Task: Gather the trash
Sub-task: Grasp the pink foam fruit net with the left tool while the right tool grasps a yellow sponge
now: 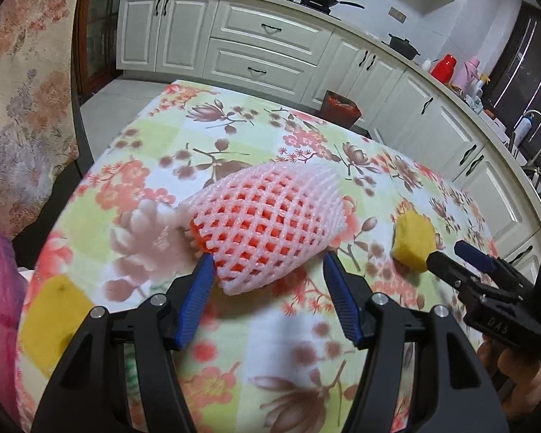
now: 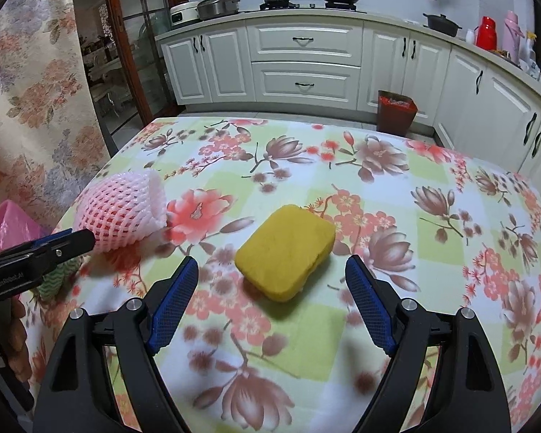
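Note:
A pink foam fruit net (image 1: pixel 267 223) with something orange inside lies on the floral tablecloth (image 1: pixel 234 137). My left gripper (image 1: pixel 267 263) is open, its blue fingers on either side of the net's near end. A yellow sponge (image 2: pixel 285 249) lies mid-table. My right gripper (image 2: pixel 270 267) is open just in front of the sponge, fingers apart on both sides, not touching it. The net also shows in the right wrist view (image 2: pixel 121 209), and the sponge in the left wrist view (image 1: pixel 414 240). The right gripper appears in the left wrist view (image 1: pixel 447 252).
A pink bag (image 2: pixel 7 227) hangs at the table's left edge. A dark bin with a red liner (image 2: pixel 395 110) stands on the floor beyond the table by white cabinets (image 2: pixel 306 61). A green patterned cloth (image 2: pixel 54 281) lies near the left edge.

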`<state>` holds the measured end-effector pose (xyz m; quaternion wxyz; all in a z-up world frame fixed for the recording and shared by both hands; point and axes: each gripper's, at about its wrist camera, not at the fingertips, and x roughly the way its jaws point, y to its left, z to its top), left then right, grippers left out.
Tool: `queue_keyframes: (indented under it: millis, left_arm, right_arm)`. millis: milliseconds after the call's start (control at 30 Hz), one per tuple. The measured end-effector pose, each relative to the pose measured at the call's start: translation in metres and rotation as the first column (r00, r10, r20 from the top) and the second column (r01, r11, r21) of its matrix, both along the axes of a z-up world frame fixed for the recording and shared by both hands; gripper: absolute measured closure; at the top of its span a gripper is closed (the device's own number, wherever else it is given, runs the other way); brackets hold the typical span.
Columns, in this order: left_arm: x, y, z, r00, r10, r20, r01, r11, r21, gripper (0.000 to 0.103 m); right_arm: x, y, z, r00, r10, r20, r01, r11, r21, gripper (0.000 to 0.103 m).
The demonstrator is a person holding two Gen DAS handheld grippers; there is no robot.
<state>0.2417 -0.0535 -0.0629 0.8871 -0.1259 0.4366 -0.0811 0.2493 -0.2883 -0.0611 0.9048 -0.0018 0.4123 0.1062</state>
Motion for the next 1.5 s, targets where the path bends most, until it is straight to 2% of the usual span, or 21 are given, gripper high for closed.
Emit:
queue_keyframes:
  millis: [133, 200, 233, 300, 333, 367, 400, 500, 533, 567, 600, 667, 733, 800, 900, 1033, 1100, 1300, 1433, 1467, 1500]
  left_arm:
    - [0.01, -0.005, -0.007, 1.0, 0.002, -0.022, -0.003, 1.0, -0.009, 0.045]
    - [0.016, -0.007, -0.011, 0.999, 0.004, -0.037, -0.004, 1.0, -0.009, 0.059]
    - [0.018, -0.007, -0.012, 0.999, 0.004, -0.039, -0.004, 1.0, -0.01, 0.06]
    - [0.021, -0.008, -0.013, 0.999, 0.002, -0.04, -0.002, 1.0, -0.004, 0.075]
    - [0.022, -0.008, -0.013, 0.999, -0.001, -0.038, 0.001, 1.0, -0.002, 0.079]
    - [0.023, -0.009, -0.013, 0.999, -0.008, -0.037, 0.008, 1.0, -0.003, 0.085]
    - [0.022, -0.009, -0.012, 0.999, -0.01, -0.033, 0.01, 1.0, 0.002, 0.087]
    - [0.019, -0.01, -0.01, 0.999, -0.024, -0.028, 0.024, 1.0, 0.003, 0.088]
    - [0.017, -0.011, -0.009, 0.999, -0.029, -0.028, 0.029, 1.0, 0.007, 0.088]
    - [0.016, -0.011, -0.008, 0.999, -0.034, -0.029, 0.035, 0.999, 0.011, 0.083]
    - [0.014, -0.011, -0.007, 0.999, -0.032, -0.026, 0.033, 0.999, 0.02, 0.071]
    - [0.01, -0.011, -0.004, 1.0, -0.023, -0.013, 0.024, 0.999, 0.035, 0.055]
    - [0.007, -0.012, -0.001, 1.0, -0.02, -0.004, 0.021, 0.998, 0.065, 0.053]
    - [0.005, -0.011, 0.004, 1.0, -0.013, 0.007, 0.012, 0.996, 0.088, 0.04]
    - [0.005, -0.008, 0.01, 0.999, -0.006, 0.035, 0.002, 0.992, 0.125, 0.032]
    - [0.012, -0.013, 0.019, 0.996, -0.037, 0.078, 0.023, 0.986, 0.166, 0.026]
    - [0.018, -0.018, 0.021, 0.993, -0.066, 0.095, 0.048, 0.982, 0.183, 0.019]
    - [0.043, -0.035, 0.018, 0.983, -0.147, 0.109, 0.113, 0.955, 0.273, 0.018]
    - [0.056, -0.044, 0.005, 0.979, -0.197, 0.061, 0.166, 0.93, 0.327, 0.019]
    - [0.058, -0.045, 0.002, 0.978, -0.202, 0.046, 0.176, 0.927, 0.332, 0.027]
    - [0.059, -0.045, -0.003, 0.976, -0.217, 0.021, 0.198, 0.923, 0.329, 0.044]
  right_arm:
    - [0.01, -0.001, -0.004, 1.0, -0.009, -0.011, 0.009, 1.0, 0.004, 0.023]
    - [0.015, -0.001, -0.008, 1.0, -0.016, -0.021, 0.016, 1.0, 0.003, 0.023]
    - [0.017, -0.001, -0.009, 1.0, -0.017, -0.025, 0.017, 1.0, 0.002, 0.023]
    - [0.021, -0.001, -0.012, 0.999, -0.018, -0.034, 0.017, 1.0, -0.002, 0.023]
    - [0.022, -0.001, -0.014, 0.999, -0.017, -0.037, 0.017, 1.0, -0.003, 0.029]
    - [0.023, -0.001, -0.015, 0.999, -0.014, -0.044, 0.014, 1.0, -0.001, 0.04]
    - [0.024, -0.001, -0.016, 0.999, -0.009, -0.051, 0.009, 1.0, 0.002, 0.045]
    - [0.024, 0.001, -0.018, 0.999, 0.0, -0.052, 0.0, 1.0, -0.003, 0.048]
    - [0.023, 0.001, -0.018, 0.999, 0.003, -0.051, -0.004, 1.0, -0.002, 0.049]
    - [0.023, 0.001, -0.018, 0.999, 0.005, -0.05, -0.005, 1.0, -0.005, 0.05]
    - [0.022, 0.001, -0.018, 0.999, 0.005, -0.05, -0.006, 1.0, -0.006, 0.05]
    - [0.022, 0.001, -0.018, 0.999, 0.005, -0.052, -0.005, 1.0, -0.007, 0.05]
    - [0.021, 0.001, -0.018, 0.999, 0.004, -0.051, -0.004, 1.0, -0.009, 0.05]
    - [0.021, 0.001, -0.017, 0.999, 0.002, -0.052, -0.002, 1.0, -0.006, 0.05]
    - [0.021, 0.001, -0.014, 0.999, -0.002, -0.049, 0.002, 1.0, -0.007, 0.048]
    - [0.023, 0.0, -0.01, 0.999, -0.016, -0.033, 0.016, 1.0, -0.011, 0.033]
    - [0.025, 0.001, -0.01, 0.999, -0.022, -0.031, 0.021, 1.0, -0.016, 0.033]
    - [0.031, 0.002, -0.016, 0.999, -0.021, -0.046, 0.02, 1.0, -0.023, 0.033]
    - [0.033, 0.004, -0.021, 0.998, -0.015, -0.062, 0.013, 0.999, -0.035, 0.04]
    - [0.032, 0.004, -0.022, 0.998, -0.013, -0.066, 0.011, 0.999, -0.034, 0.041]
    - [0.032, 0.004, -0.022, 0.998, -0.011, -0.066, 0.009, 0.999, -0.034, 0.042]
